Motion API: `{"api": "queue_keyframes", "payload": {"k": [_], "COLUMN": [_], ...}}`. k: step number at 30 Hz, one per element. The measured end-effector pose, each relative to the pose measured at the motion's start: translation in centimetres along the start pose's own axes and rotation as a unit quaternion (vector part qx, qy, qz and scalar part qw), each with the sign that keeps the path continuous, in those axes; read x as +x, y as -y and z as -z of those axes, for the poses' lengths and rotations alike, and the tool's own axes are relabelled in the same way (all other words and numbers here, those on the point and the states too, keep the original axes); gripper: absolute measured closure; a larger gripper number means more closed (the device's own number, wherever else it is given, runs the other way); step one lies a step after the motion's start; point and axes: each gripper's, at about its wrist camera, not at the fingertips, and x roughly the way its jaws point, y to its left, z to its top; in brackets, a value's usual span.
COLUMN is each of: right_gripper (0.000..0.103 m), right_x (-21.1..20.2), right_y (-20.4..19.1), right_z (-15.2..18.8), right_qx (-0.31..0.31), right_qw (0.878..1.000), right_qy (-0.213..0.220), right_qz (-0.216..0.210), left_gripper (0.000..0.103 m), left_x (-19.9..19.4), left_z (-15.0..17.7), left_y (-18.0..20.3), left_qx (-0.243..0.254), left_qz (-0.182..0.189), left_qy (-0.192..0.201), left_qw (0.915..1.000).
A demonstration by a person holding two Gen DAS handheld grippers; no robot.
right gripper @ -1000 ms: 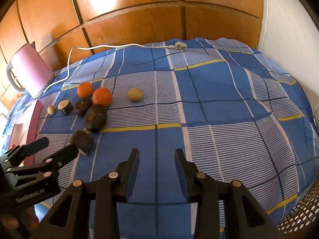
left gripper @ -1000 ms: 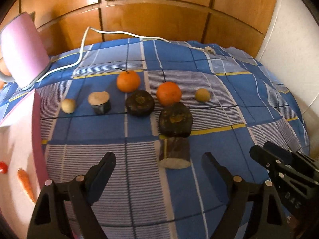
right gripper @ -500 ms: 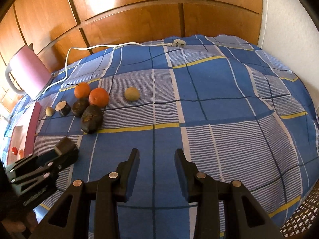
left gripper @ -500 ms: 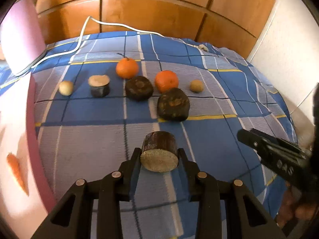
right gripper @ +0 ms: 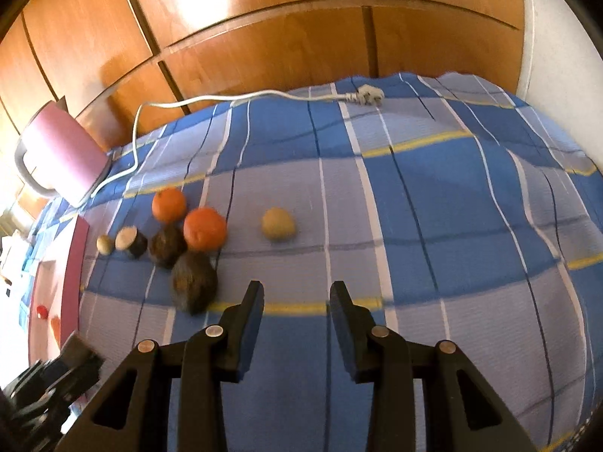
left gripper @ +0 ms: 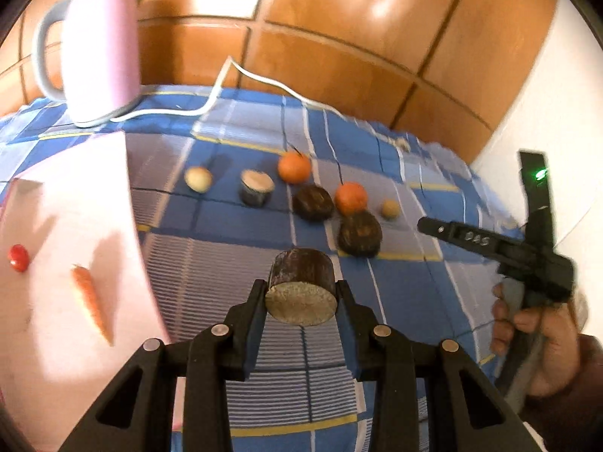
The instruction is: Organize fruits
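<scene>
My left gripper [left gripper: 301,297] is shut on a dark cut fruit piece [left gripper: 300,290] with a pale flat face, held above the blue checked cloth. Beyond it lie two oranges [left gripper: 294,166] [left gripper: 350,197], two dark round fruits [left gripper: 312,202] [left gripper: 358,233], another cut piece [left gripper: 256,187] and two small tan fruits [left gripper: 198,178] [left gripper: 389,209]. My right gripper [right gripper: 296,293] is open and empty over the cloth, right of the dark fruit [right gripper: 194,280]; the oranges [right gripper: 204,228] lie further off. It shows at the right of the left wrist view [left gripper: 490,243].
A pink board [left gripper: 68,248] at the left carries a carrot [left gripper: 90,301] and a small red tomato [left gripper: 18,257]. A pink kettle [left gripper: 98,52] stands at the back left, its white cord [right gripper: 241,96] running along the wooden wall. White wall at the right.
My left gripper closed on the cut fruit piece, lifted it off the cloth and swung left toward the pink board. The right gripper moved slightly forward, still open.
</scene>
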Motion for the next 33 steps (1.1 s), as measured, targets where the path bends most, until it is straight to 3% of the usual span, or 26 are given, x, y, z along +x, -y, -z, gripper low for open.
{"api": "queue_keyframes", "payload": {"k": [5,16,21,22,33], "right_gripper": [0.066,0.066,0.071,0.077,0.077], "right_x": [1.8,5.1,6.2,6.3,5.2], "right_y": [-0.8,-2.4,-2.7,-2.8,-2.0], "right_z": [-2.2,-3.7,-4.0,-4.0,-2.9], "right_qx": [-0.017,-0.043,-0.053,-0.057,-0.054], "right_qw": [1.0,0.999,0.998,0.998,0.998], "right_qy": [-0.004,-0.025,-0.036,-0.038,-0.039], "right_qz": [0.009,0.011,0.013,0.016,0.008], "left_gripper": [0.067,0.067,0.067,0.067,0.065], "left_x": [-2.3,-5.1,-5.1,-4.9,-2.3], "left_z": [-1.3,-3.8,-4.9,-5.1,-6.2], "left_y": [-2.9,-11.4,-15.0,-15.7,-20.3], "left_qx": [-0.039,-0.112,-0.133,-0.136,-0.173], "left_qz": [-0.014,-0.094,-0.13,-0.137,-0.18], "left_qy": [0.032,0.071,0.076,0.076,0.051], "left_qw": [0.9986,0.9866,0.9796,0.9782,0.967]}}
